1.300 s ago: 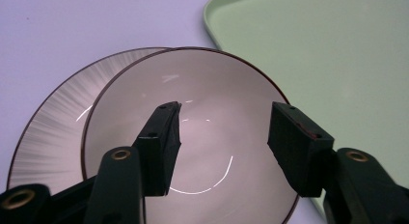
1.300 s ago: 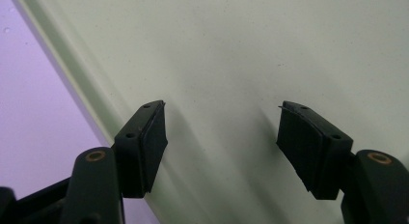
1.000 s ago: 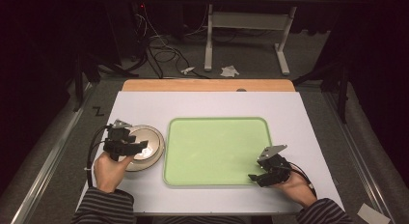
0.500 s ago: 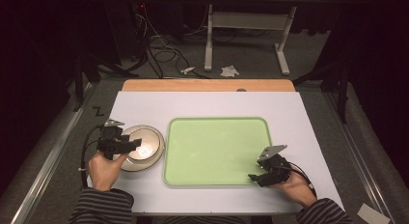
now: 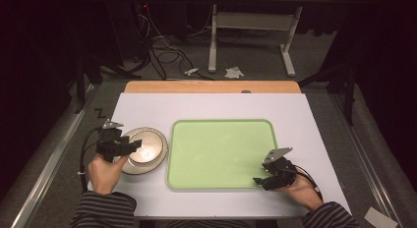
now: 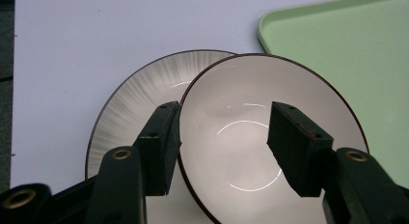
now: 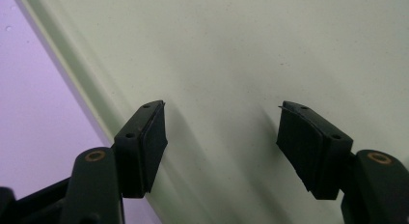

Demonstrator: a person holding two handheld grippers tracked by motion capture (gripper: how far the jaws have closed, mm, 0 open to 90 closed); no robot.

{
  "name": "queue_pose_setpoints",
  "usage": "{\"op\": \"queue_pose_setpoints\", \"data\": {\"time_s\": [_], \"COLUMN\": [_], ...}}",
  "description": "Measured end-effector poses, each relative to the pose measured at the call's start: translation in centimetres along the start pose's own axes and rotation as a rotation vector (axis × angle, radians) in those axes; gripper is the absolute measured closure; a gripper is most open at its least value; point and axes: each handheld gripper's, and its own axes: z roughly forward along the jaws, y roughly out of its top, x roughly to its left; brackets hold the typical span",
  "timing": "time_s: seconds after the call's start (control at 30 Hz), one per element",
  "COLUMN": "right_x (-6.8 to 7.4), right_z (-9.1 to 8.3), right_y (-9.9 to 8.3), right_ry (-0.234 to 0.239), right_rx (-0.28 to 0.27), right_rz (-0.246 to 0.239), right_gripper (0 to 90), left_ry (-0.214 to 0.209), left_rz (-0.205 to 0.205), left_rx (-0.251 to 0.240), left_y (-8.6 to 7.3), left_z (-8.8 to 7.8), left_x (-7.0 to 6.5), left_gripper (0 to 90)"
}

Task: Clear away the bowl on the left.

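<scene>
Bowl (image 6: 263,137) unmoved; left gripper (image 6: 222,132) shifted left.

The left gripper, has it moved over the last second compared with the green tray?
Yes. The left gripper has drifted back toward the person and a little away from the green tray, its open jaws now straddling the rim of the bowl.

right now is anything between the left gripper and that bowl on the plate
Nothing visible. The left gripper is open, with one jaw outside the rim of the bowl and the other over its inside. The bowl sits on the ribbed plate, beside the green tray.
</scene>
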Motion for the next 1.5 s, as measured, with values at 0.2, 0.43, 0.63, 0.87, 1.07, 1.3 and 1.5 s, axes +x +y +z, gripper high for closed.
{"op": "queue_pose_setpoints", "data": {"time_s": [0.2,0.43,0.63,0.87,1.07,1.3,1.5], "right_x": [0.1,0.1,0.1,0.1,0.1,0.1,0.1], "right_z": [0.1,0.1,0.1,0.1,0.1,0.1,0.1], "right_y": [0.0,0.0,0.0,0.0,0.0,0.0,0.0], "right_ry": [0.005,0.006,0.004,0.005,0.005,0.006,0.006], "right_rx": [0.007,0.004,0.005,0.003,0.005,0.002,0.004], "right_rz": [0.010,0.009,0.006,0.007,0.006,0.006,0.009], "right_gripper": [35.8,35.8,35.8,35.8,35.7,35.6,35.3], "left_ry": [0.011,0.013,-0.019,-0.002,-0.009,-0.062,-0.092], "left_rz": [-0.034,-0.037,-0.076,-0.059,-0.070,-0.140,-0.161], "left_rx": [0.059,0.119,0.172,0.253,0.298,0.286,0.251], "left_y": [-0.2,-0.3,-0.5,-0.6,-0.6,-0.7,-0.6], "left_z": [0.7,1.5,2.6,3.9,4.5,4.3,4.0], "left_x": [0.4,0.5,1.0,0.6,0.7,1.7,1.9], "left_gripper": [44.4,44.3,45.0,49.0,60.1,69.4,76.4]}}
